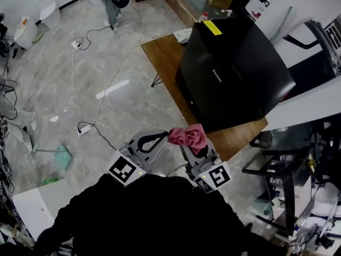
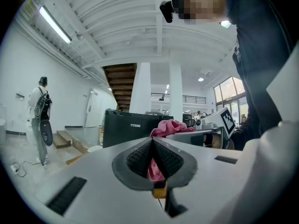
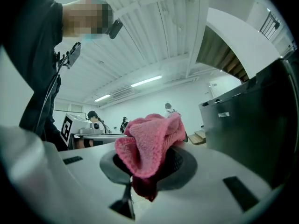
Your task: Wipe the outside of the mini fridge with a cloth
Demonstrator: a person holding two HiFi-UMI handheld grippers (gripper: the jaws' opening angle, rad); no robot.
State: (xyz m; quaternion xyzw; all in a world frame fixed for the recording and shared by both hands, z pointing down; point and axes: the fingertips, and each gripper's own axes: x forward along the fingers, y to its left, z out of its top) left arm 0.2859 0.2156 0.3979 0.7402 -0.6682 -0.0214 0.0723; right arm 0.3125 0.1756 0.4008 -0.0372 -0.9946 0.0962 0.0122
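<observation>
We see two hand-held grippers and one pink cloth (image 1: pixel 187 136) between them. The right hand-held gripper (image 1: pixel 193 146) is clamped on the cloth, and the cloth puffs out over its jaws in a soft bunch. The left hand-held gripper (image 1: pixel 163 136) sits just beside it, on the left. Its jaws are pressed together at the tips, and a bit of the pink cloth shows between them, so both grippers seem to have hold of the same cloth.

There is one mini fridge (image 1: pixel 234 73) – black and boxy, with one yellow sticker (image 1: pixel 212 27) on its top near the far edge. It stands on one wooden tabletop (image 1: pixel 162 55), far from us and a little to the right. The cloth is up in the air on the near side of the fridge and is not touching it.

The grey floor (image 1: pixel 106 63) is on the left – cables lie on it.
</observation>
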